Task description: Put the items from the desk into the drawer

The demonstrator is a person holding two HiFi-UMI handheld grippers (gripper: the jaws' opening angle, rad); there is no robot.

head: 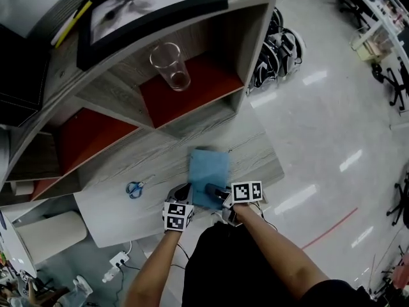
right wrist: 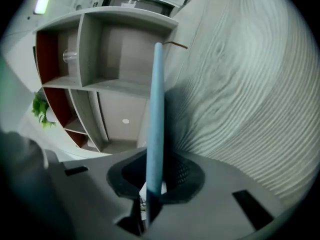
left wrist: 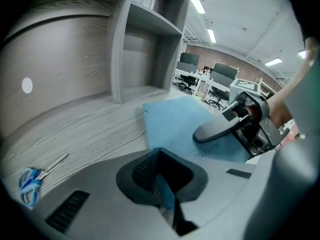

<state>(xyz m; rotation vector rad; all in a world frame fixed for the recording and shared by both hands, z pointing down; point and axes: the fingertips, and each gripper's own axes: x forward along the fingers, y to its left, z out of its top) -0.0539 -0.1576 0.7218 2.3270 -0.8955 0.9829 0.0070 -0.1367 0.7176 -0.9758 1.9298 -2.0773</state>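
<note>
A blue notebook lies near the front edge of the grey wood-grain desk. My right gripper is shut on its near edge; in the right gripper view the notebook stands edge-on between the jaws of the right gripper. My left gripper sits at the notebook's near left corner. A blue sliver shows between the closed jaws of the left gripper. The left gripper view also shows the notebook and the right gripper. Blue-handled scissors lie to the left.
A shelf unit with red-backed compartments rises behind the desk; a clear glass stands in one. A framed picture lies on top. A white power strip is on the floor at lower left.
</note>
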